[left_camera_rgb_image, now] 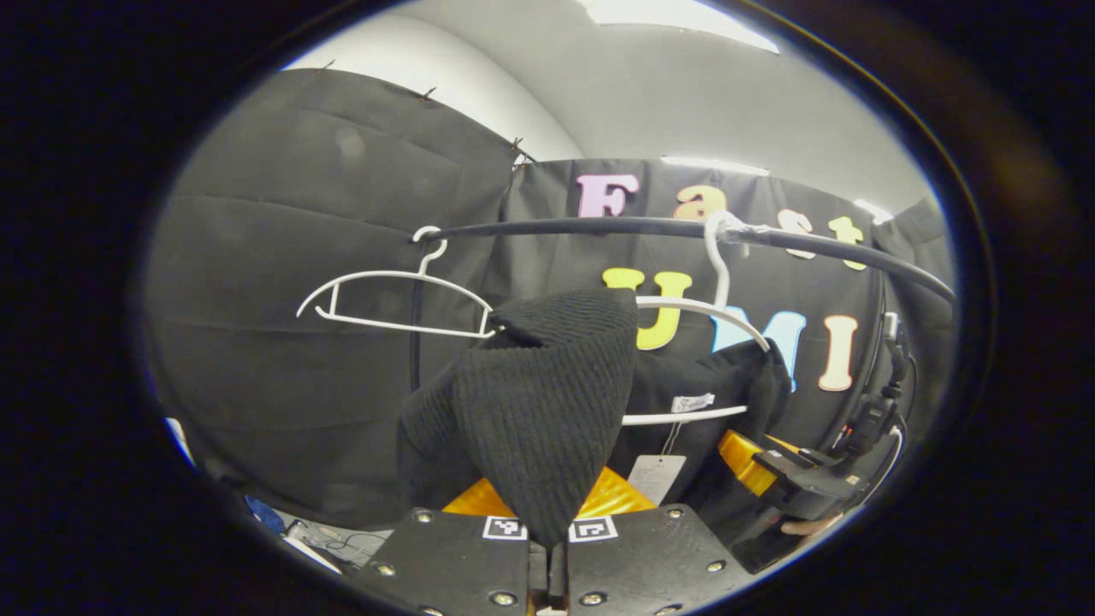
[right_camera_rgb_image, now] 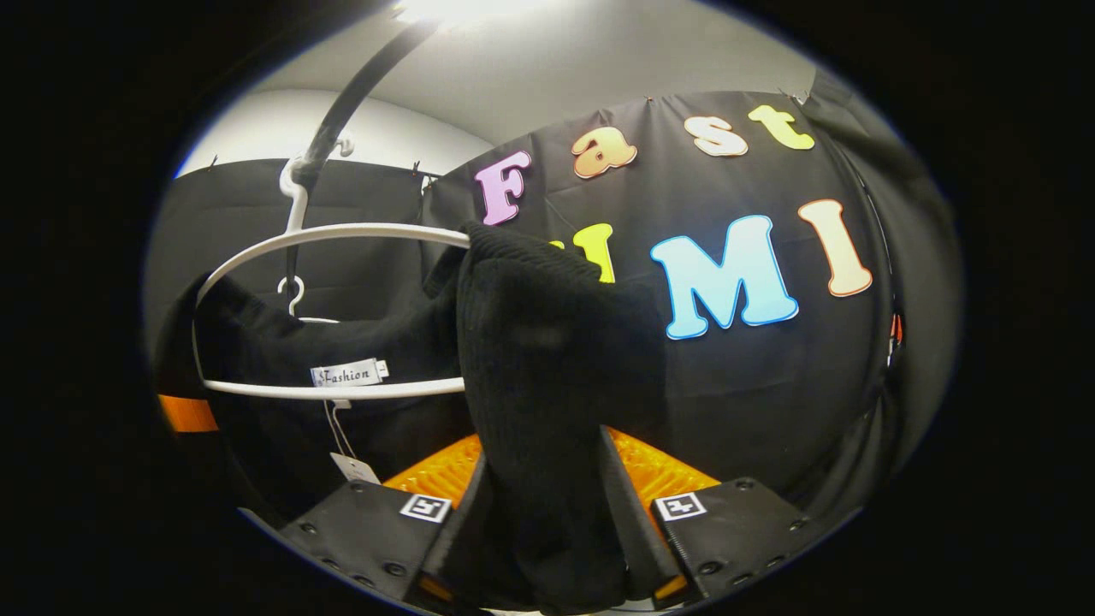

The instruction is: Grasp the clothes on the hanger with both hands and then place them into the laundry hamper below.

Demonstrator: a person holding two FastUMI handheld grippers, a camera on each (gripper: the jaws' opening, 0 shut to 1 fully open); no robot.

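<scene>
A black knit garment (left_camera_rgb_image: 539,402) hangs on a white hanger (left_camera_rgb_image: 727,312) from a black rail (left_camera_rgb_image: 599,227). In the left gripper view, my left gripper (left_camera_rgb_image: 547,535) is shut on a bunched fold of its near shoulder, pulled up off the hanger's end. My right gripper (left_camera_rgb_image: 791,483), with a hand behind it, is at the garment's far side. In the right gripper view, my right gripper (right_camera_rgb_image: 547,522) is shut on a thick fold of the garment (right_camera_rgb_image: 547,359) at the end of the hanger (right_camera_rgb_image: 334,235). The neck label (right_camera_rgb_image: 346,373) and a paper tag (right_camera_rgb_image: 355,468) hang inside the hanger.
An empty white hanger (left_camera_rgb_image: 389,299) hangs on the rail to the left of the garment. Its hook (right_camera_rgb_image: 292,295) shows behind the loaded hanger. The rail (right_camera_rgb_image: 359,81) runs overhead. Black cloth walls close the booth behind. Cables and small items (left_camera_rgb_image: 329,539) lie low on the left.
</scene>
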